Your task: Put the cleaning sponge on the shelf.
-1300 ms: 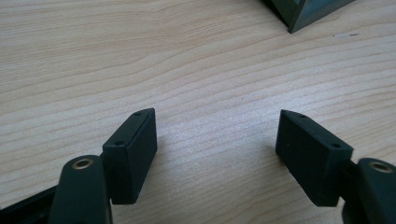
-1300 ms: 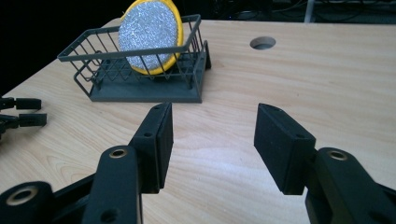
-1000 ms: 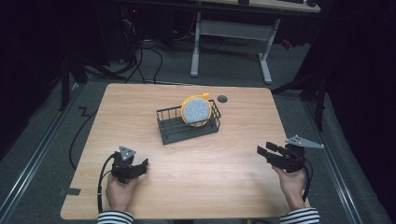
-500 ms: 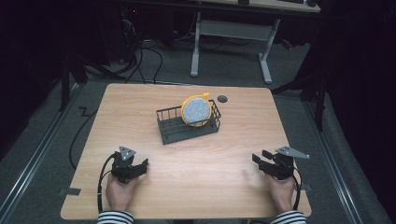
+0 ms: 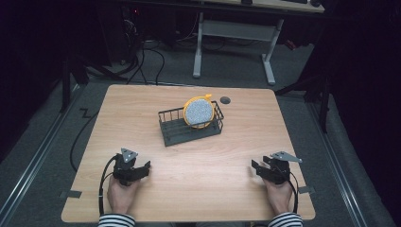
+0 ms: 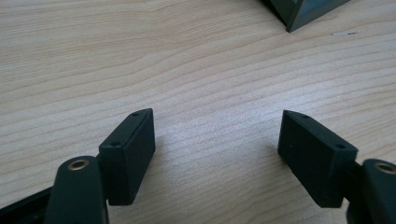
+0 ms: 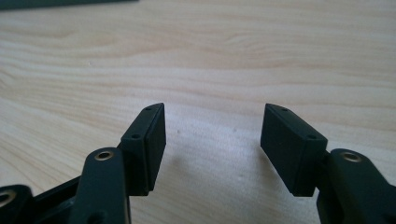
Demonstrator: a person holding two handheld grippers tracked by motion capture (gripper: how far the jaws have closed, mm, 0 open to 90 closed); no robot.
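Both grippers are sitting low on the near edge of the bench (image 5: 142, 104), one in each hand, well apart from each other.

Left gripper (image 5: 142, 169) is resting at the near left, fingers (image 6: 133, 149) standing wide with nothing between them, just bare wood grain under them in the left gripper view. A dark corner of the wire rack (image 6: 303, 11) is showing at the far edge of that view.

Right gripper (image 5: 257, 168) is sitting at the near right, pointing left across the bench. Its fingers (image 7: 149, 140) have just been opening and are now standing wide, nothing between them, bare bench below.

Wire rack (image 5: 179, 130) is sitting at the bench centre, slightly toward the far side, well apart from both grippers. A round plate (image 5: 198, 112) with a yellow rim and speckled grey face is standing on edge in the right end of the rack, leaning a bit, face turned toward the near side.

A small dark round disc (image 5: 225, 100) is lying on the bench just beyond the rack, to its far right.

A striped sleeve (image 5: 116, 221) is showing at the near edge behind the left hand.
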